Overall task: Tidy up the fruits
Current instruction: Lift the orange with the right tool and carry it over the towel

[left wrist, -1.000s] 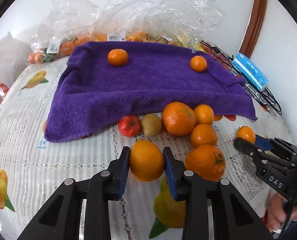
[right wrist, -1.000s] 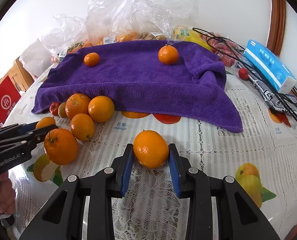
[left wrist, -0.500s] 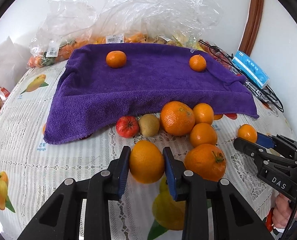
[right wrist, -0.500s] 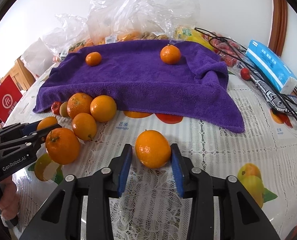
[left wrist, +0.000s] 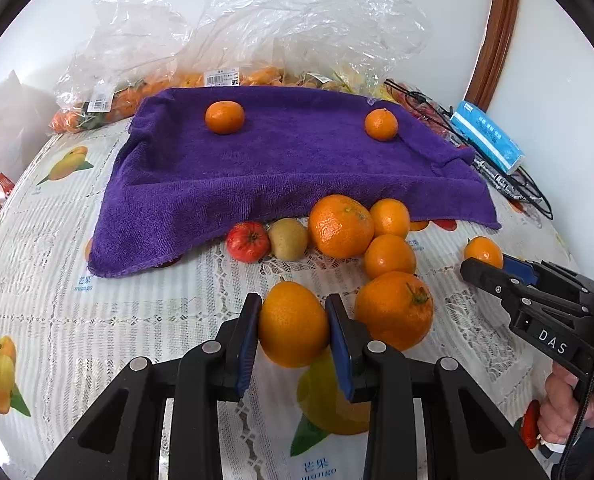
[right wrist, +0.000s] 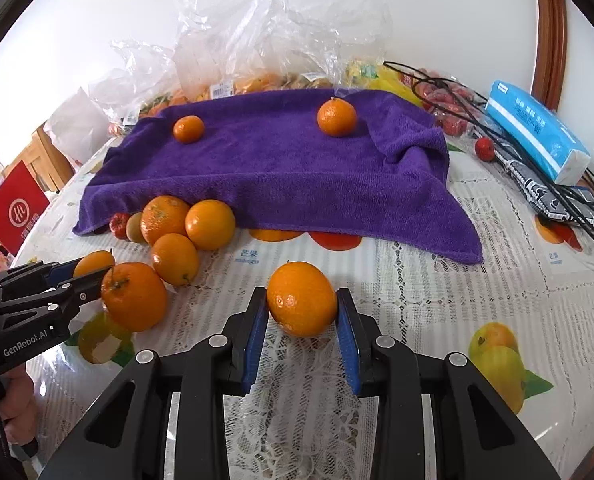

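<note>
- Status check: looked like early days. Counted only a left mandarin (left wrist: pixel 224 117) and a right mandarin (left wrist: pixel 381 124) parked on the purple towel (left wrist: pixel 289 168), well apart from each other.
- Found the left gripper (left wrist: pixel 293 308) with jaws pinching the near orange (left wrist: pixel 293 324) from both sides, low over the desk (left wrist: pixel 97 320). Couldn't tell whether lifted or resting.
- Caught the right gripper (right wrist: pixel 301 300) with jaws just closing in, now clamped on the lone orange (right wrist: pixel 301 299), out on the lace cover in front of the towel and apart from the pile.
- Guessed both were headed for the towel next, so two more about to join, if that was the plan.
- Plenty left to sort: big orange (left wrist: pixel 340 226), stemmed orange (left wrist: pixel 394 310), a couple of smaller ones touching them, plus a red fruit (left wrist: pixel 248 241) and a brownish kiwi-looking thing (left wrist: pixel 288 239) tucked against the towel's front edge.
- Hard to make out: more fruit stuffed inside the crinkly plastic bags (left wrist: pixel 257 40) at the back, no clue how much.
- Couldn't say what propped the towel up, all covered.
- Took the orange and red blobs peeking from under its hem for tablecloth prints, not sure though.
- Lost the undersides of both gripped oranges behind the jaws.
</note>
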